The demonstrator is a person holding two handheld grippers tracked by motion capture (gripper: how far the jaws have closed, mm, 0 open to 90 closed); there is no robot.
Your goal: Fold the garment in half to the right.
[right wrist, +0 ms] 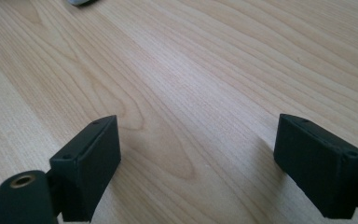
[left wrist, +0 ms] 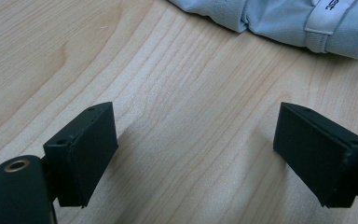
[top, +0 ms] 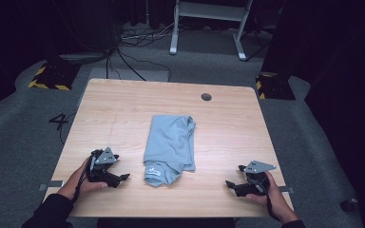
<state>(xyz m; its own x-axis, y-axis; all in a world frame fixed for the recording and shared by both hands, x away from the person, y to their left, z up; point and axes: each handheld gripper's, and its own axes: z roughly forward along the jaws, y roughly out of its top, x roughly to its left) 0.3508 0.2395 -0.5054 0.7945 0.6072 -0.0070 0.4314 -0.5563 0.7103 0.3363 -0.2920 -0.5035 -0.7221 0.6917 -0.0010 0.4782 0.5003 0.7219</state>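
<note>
A pale blue-grey garment (top: 169,149), apparently a T-shirt, lies folded into a narrow oblong at the middle of the wooden table (top: 228,123), between the two grippers and apart from both.

The left gripper (top: 120,178) rests low over the table, jaws spread wide with nothing between them. In the left gripper view the garment's near end (left wrist: 279,18), bunched and carrying a white neck label (left wrist: 325,21), lies ahead of the fingertips and toward the right-hand finger (left wrist: 319,156), not touching.

The right gripper (top: 232,186) is likewise released and empty. In the right gripper view bare wood lies between its fingers (right wrist: 88,168), and the dark object at the top-left edge is too small to identify.

Assessment: the cloth looks light, soft and limp. It should not slip much in the pads but will sag and unfold if lifted by one point. A single layer may peel away from the fold. The firmest hold appears to be the thicker bunched collar end or a folded edge, pinched through all layers, preferably with both grippers at opposite corners.
</note>
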